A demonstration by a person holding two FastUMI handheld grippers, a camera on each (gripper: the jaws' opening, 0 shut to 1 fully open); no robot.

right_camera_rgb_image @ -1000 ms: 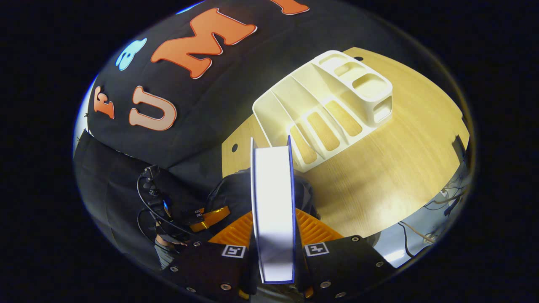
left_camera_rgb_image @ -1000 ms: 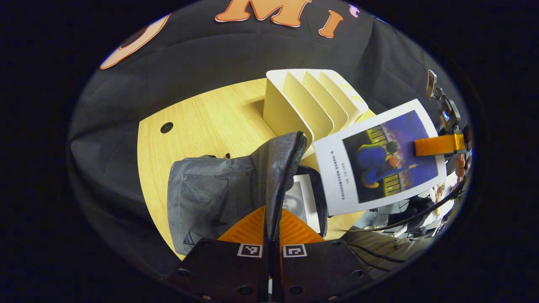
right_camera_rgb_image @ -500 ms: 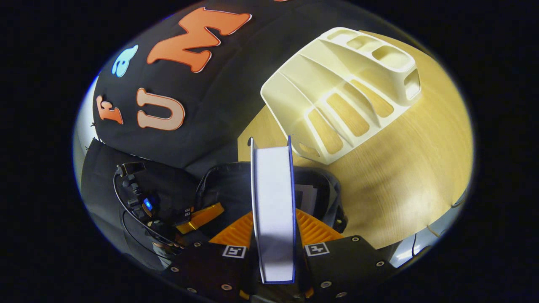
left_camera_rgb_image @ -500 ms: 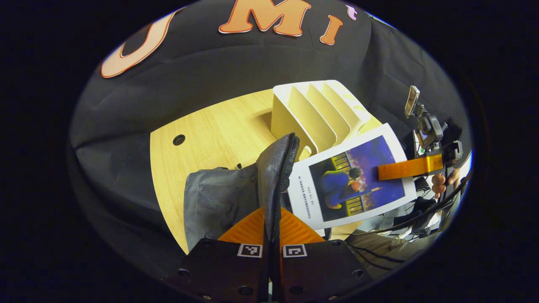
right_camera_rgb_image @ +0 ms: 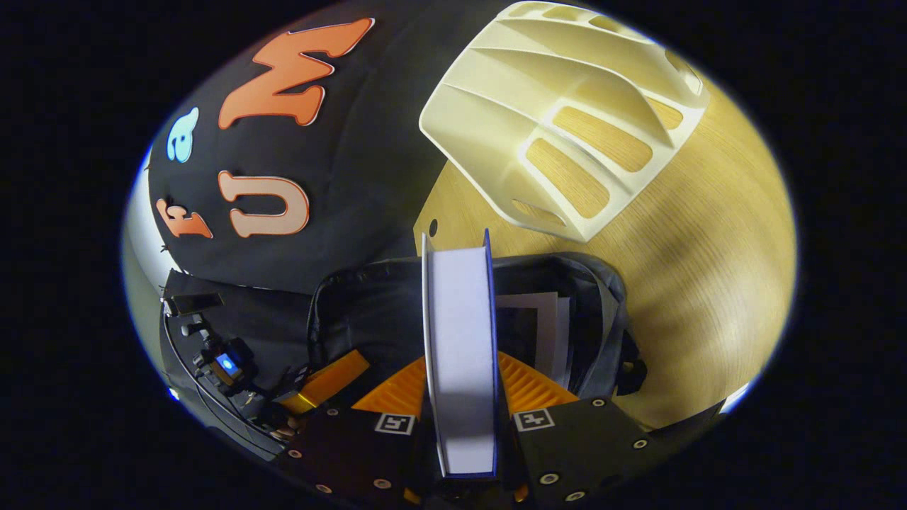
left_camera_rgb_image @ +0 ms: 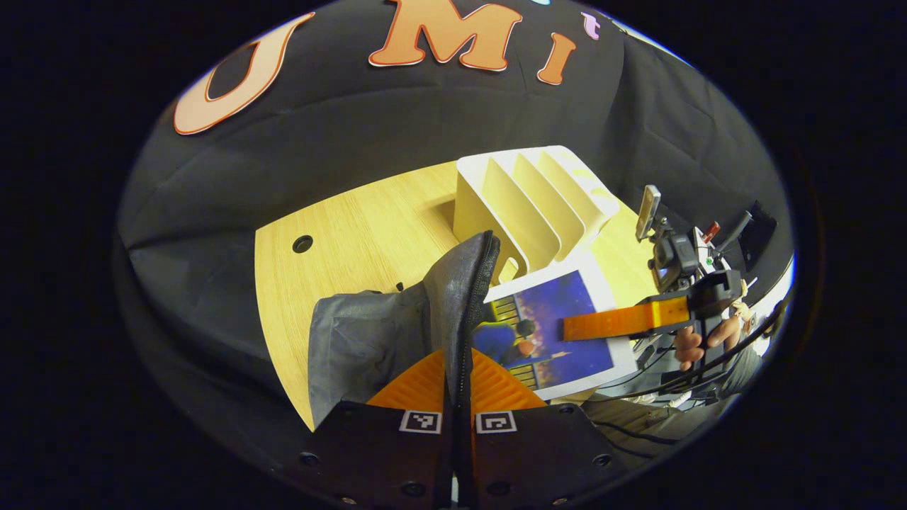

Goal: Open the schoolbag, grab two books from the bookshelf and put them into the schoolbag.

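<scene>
My left gripper is shut on the zippered rim of the grey schoolbag, holding its mouth up. The book with the blue and purple cover hangs over the bag's mouth, its lower corner dipping behind the rim, held by the right gripper. In the right gripper view, my right gripper is shut on that book, seen edge-on, right above the open schoolbag. Another book stands inside the bag. The cream bookshelf stands behind the bag with bare slots.
The wooden table carries the bag and the bookshelf, with a cable hole near its far left corner. The left gripper and the hand holding it show at the lower left of the right gripper view. A hand holds the right gripper.
The right gripper has carried the book down and towards the bag; its lower corner now sits behind the bag's rim. The left gripper keeps its hold on the rim.
</scene>
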